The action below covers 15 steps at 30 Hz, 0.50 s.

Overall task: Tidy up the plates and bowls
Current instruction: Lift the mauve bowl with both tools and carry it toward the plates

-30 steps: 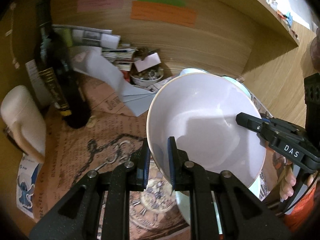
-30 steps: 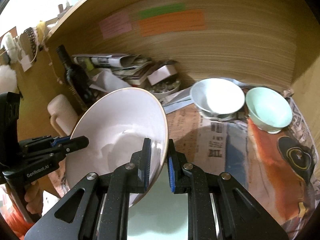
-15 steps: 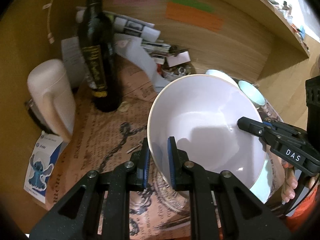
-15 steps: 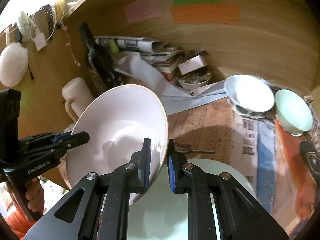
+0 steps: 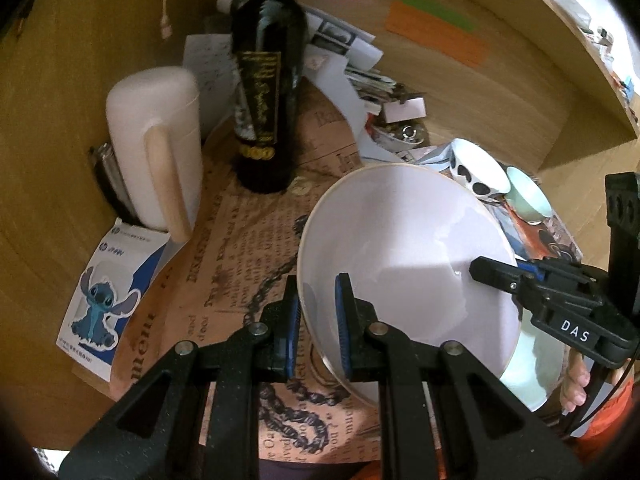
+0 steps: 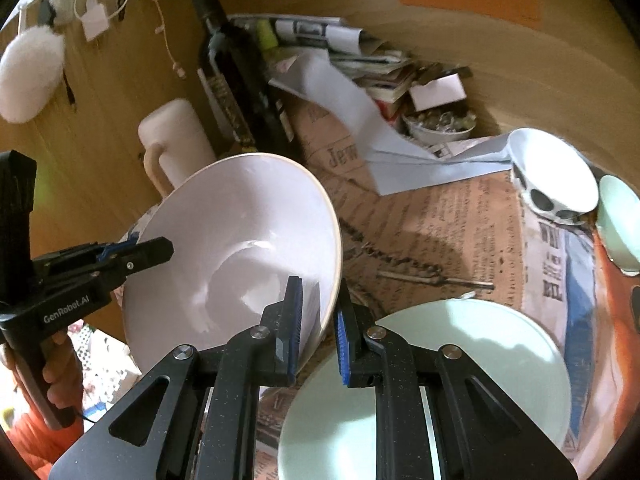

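Currently mid-carry: left gripper and right gripper both clamp opposite rims of the large white bowl, held tilted above the newspaper-covered table, beside the pale green plate. Next move likely calls for level lowering, jaws releasing together. Readable: "DAS" and "GenRobot.AI" on the grippers; wine bottle label illegible.

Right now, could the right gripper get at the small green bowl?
Probably not: the right gripper is shut on the big white bowl, shared with the left gripper. The small green bowl itself sits uncovered.
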Each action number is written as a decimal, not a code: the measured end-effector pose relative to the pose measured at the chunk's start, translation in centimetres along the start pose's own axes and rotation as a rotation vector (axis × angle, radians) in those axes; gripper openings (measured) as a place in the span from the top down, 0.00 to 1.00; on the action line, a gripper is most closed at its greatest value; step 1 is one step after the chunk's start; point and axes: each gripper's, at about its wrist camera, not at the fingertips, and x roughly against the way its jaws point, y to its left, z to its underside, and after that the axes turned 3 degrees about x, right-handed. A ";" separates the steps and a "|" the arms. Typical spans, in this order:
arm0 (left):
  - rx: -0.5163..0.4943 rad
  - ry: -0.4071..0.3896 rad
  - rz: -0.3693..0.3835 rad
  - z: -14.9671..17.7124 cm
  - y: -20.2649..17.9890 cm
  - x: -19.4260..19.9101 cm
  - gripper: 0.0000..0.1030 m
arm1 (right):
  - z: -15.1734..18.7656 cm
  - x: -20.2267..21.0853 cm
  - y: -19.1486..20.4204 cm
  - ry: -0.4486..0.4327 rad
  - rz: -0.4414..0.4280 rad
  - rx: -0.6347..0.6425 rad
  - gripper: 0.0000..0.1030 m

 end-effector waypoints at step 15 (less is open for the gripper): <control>0.043 0.056 0.000 1.1 1.9 -1.7 0.85 | 0.5 -2.4 0.4 0.091 -0.011 0.001 0.87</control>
